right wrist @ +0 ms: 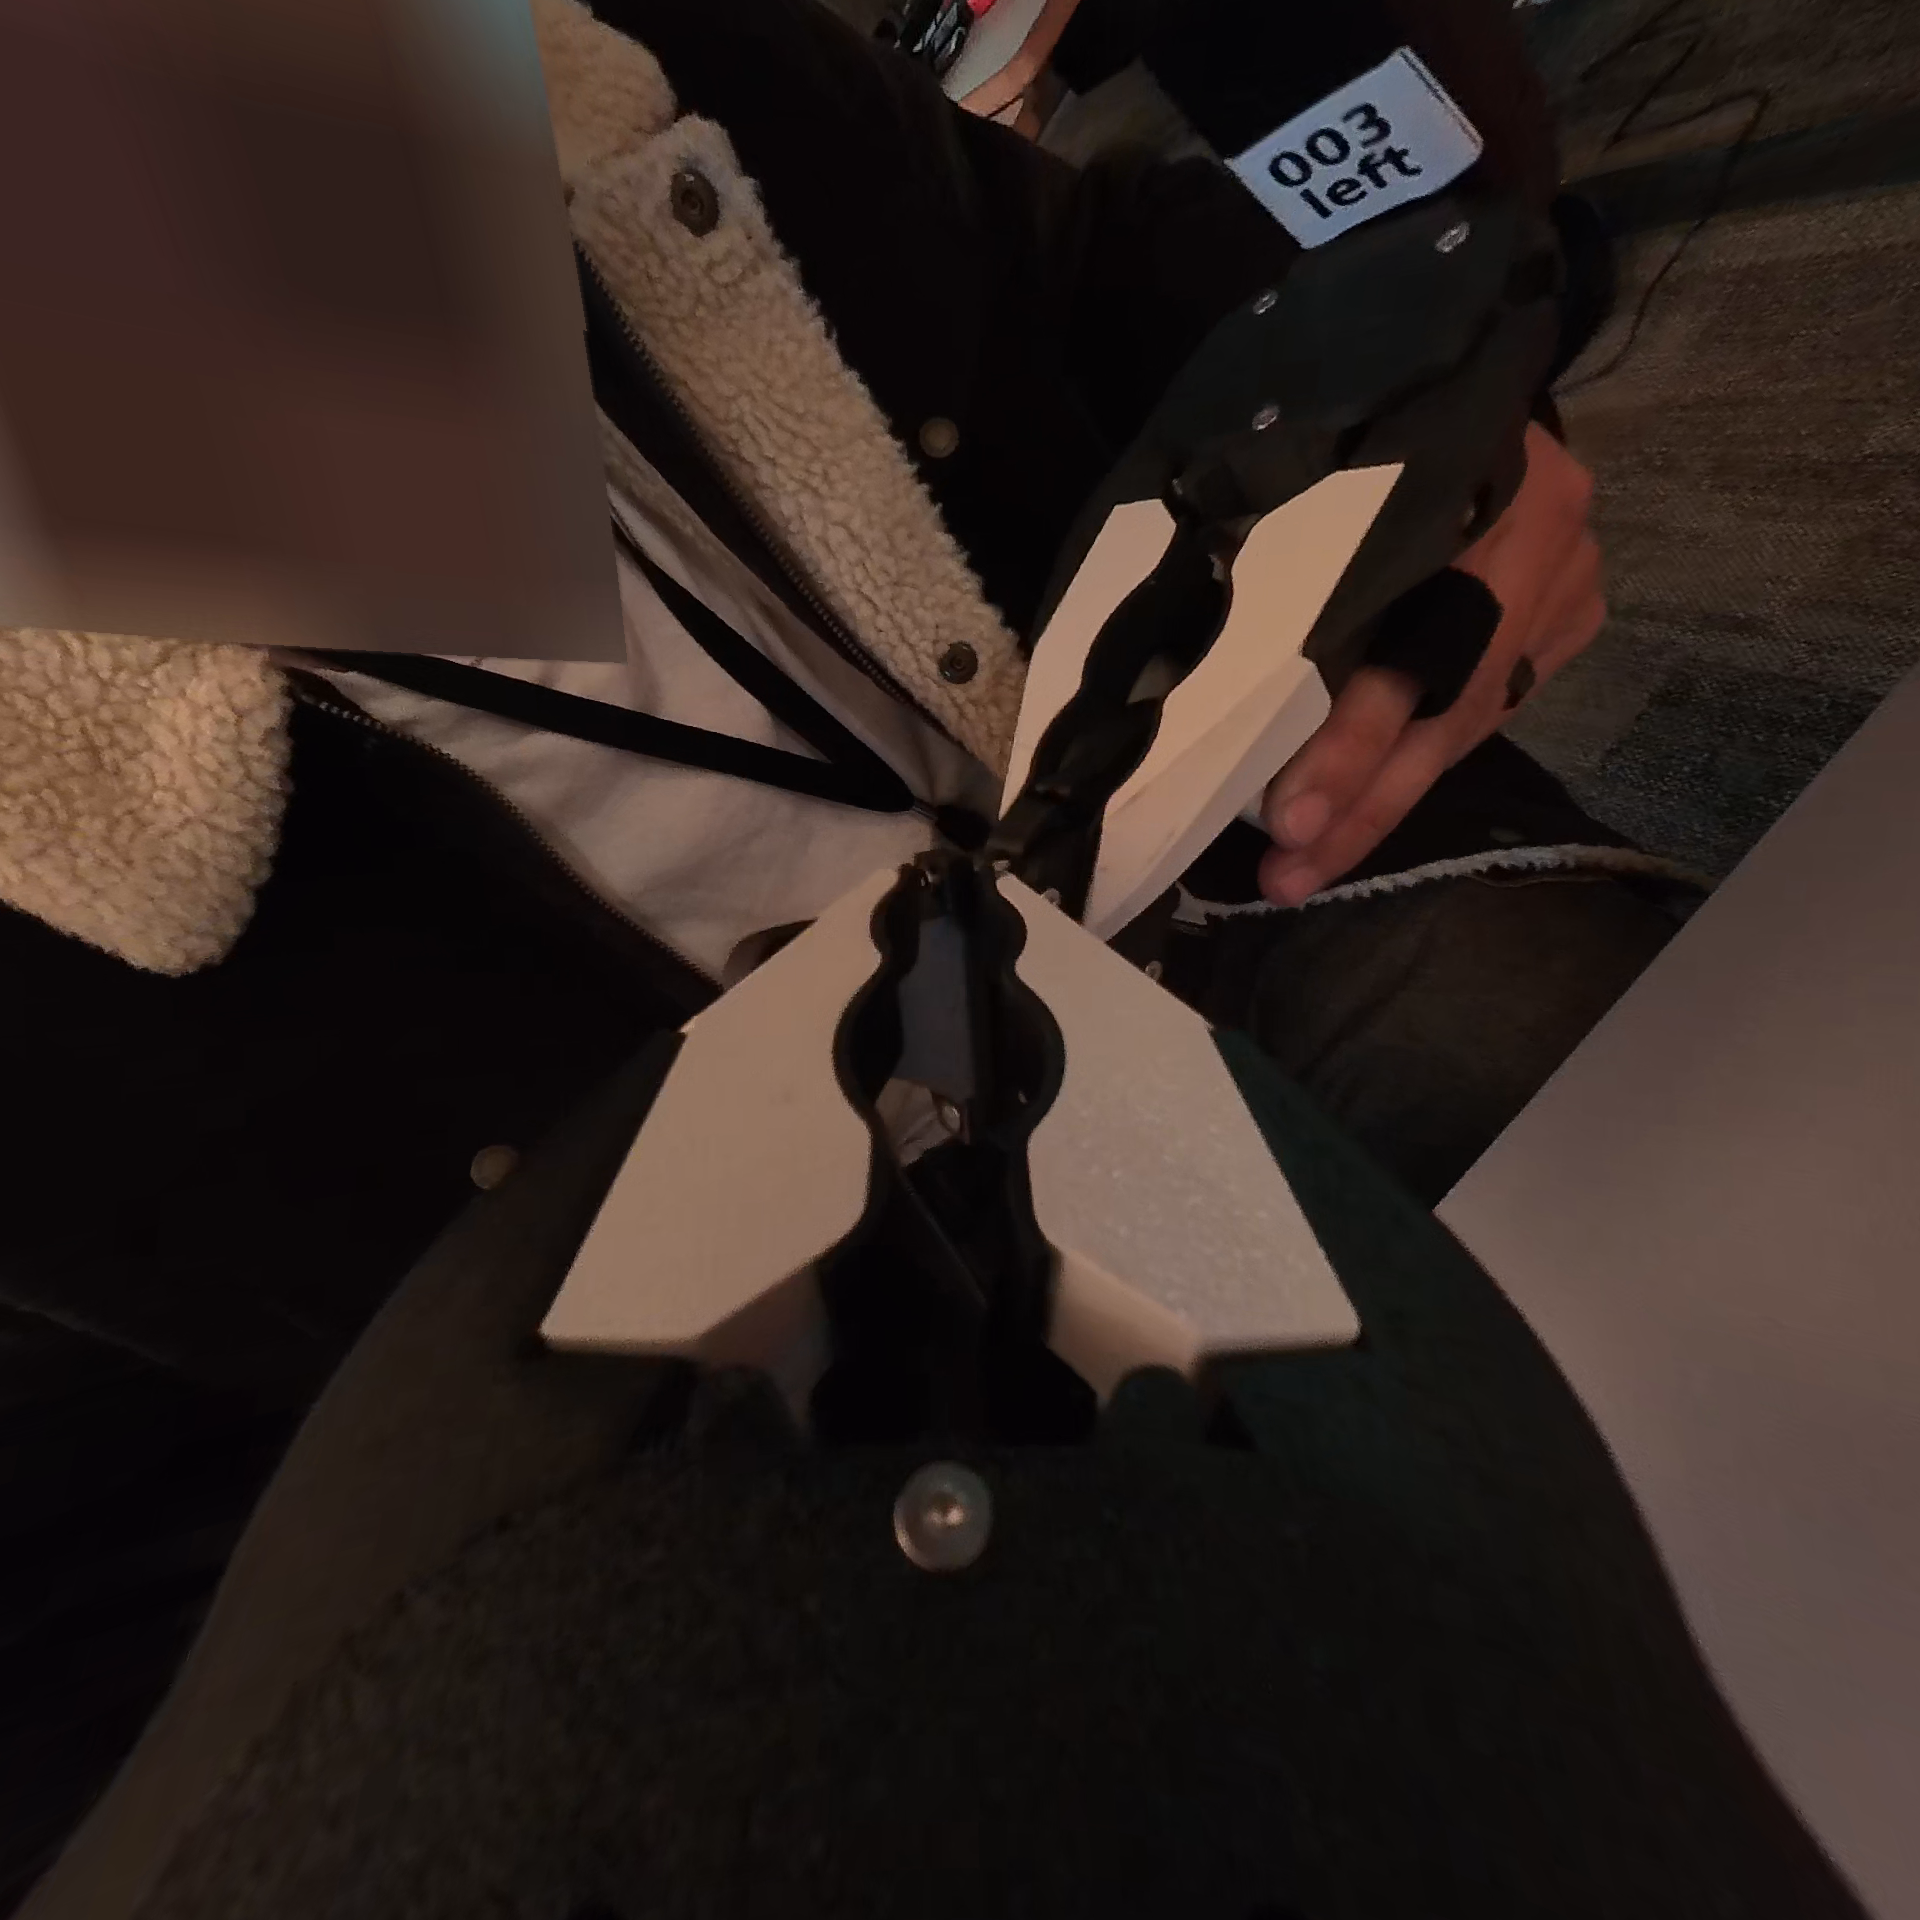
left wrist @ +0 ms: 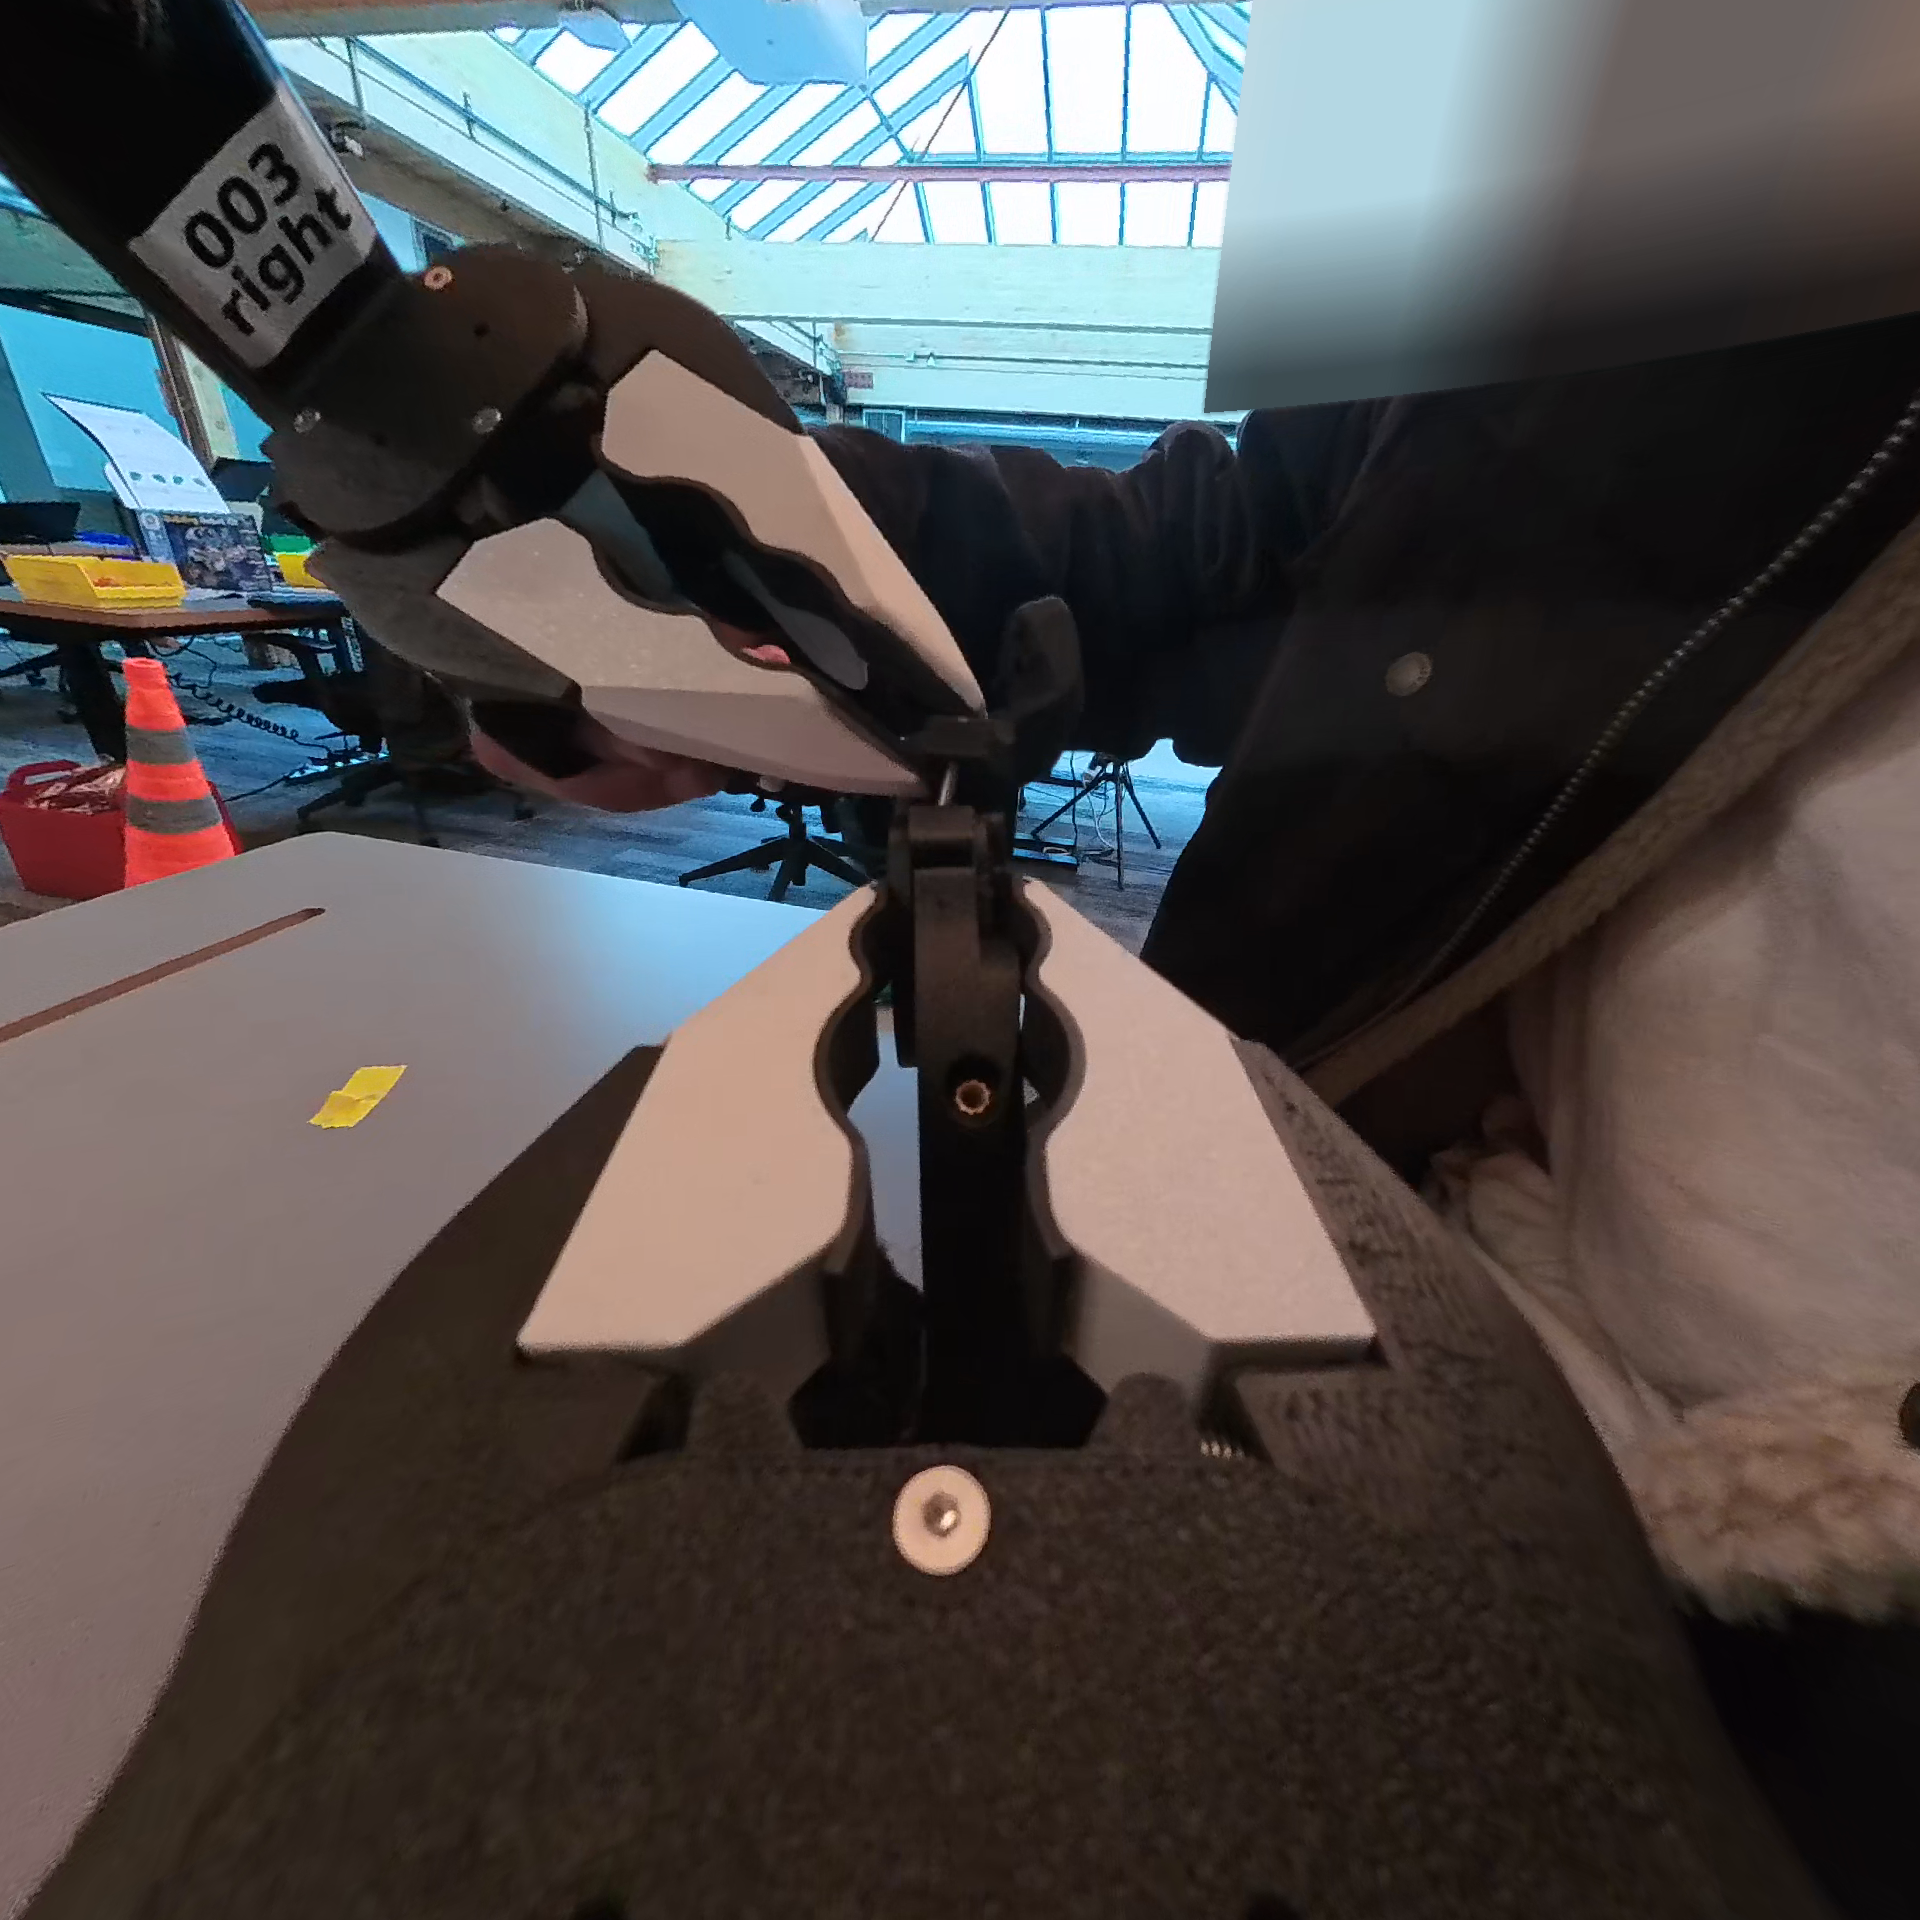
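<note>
The left gripper (left wrist: 951,914) clamped a black part (left wrist: 961,1039) above the table (left wrist: 312,1195); the right gripper (left wrist: 940,764) met it from above-left.

Black part (left wrist: 961,1039) – base hidden btwn jaws – thin tool's (right wrist: 940,1013) tip too small.

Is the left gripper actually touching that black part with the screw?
Touching. In the left wrist view the left gripper is shut on the black part, its fingers closed against both sides.
</note>
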Action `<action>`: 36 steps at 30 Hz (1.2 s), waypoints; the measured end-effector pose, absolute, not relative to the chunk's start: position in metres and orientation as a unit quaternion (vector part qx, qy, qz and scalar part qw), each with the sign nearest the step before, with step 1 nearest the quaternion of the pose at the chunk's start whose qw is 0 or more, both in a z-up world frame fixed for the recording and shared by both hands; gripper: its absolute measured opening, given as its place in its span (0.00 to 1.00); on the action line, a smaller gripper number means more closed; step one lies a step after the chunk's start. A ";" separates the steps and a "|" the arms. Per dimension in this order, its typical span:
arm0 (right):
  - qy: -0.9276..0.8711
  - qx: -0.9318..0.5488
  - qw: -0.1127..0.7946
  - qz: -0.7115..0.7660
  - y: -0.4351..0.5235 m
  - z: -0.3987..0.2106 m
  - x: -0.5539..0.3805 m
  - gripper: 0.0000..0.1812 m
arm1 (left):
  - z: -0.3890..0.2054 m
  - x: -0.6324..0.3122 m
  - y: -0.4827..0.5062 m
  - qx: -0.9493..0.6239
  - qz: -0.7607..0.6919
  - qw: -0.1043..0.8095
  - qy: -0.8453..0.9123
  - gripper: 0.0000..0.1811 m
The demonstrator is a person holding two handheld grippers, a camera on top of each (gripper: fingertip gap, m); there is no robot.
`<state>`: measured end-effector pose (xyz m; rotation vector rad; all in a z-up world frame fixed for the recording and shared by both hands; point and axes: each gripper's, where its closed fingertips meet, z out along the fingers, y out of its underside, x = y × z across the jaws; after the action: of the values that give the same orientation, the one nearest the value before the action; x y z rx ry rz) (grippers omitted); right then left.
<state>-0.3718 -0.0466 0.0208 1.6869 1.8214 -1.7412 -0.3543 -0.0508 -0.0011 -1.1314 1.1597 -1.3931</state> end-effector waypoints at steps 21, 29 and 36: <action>0.654 0.612 -0.208 -0.393 -0.011 0.050 -0.374 0.13 | 0.011 -0.364 -0.025 -0.477 -0.584 0.518 0.403 0.11; 0.454 0.665 -0.447 -0.390 -0.009 0.049 -0.322 0.21 | 0.007 -0.368 -0.007 -0.477 -0.527 0.587 0.386 0.11; 0.445 0.652 -0.436 -0.433 -0.033 -0.025 -0.331 0.30 | 0.006 -0.347 -0.030 -0.454 -0.585 0.541 0.398 0.11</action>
<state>-0.3310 -0.0332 -0.0251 2.9289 1.9998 -1.9444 -0.3474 -0.0299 0.0061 -1.0799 0.9469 -1.3908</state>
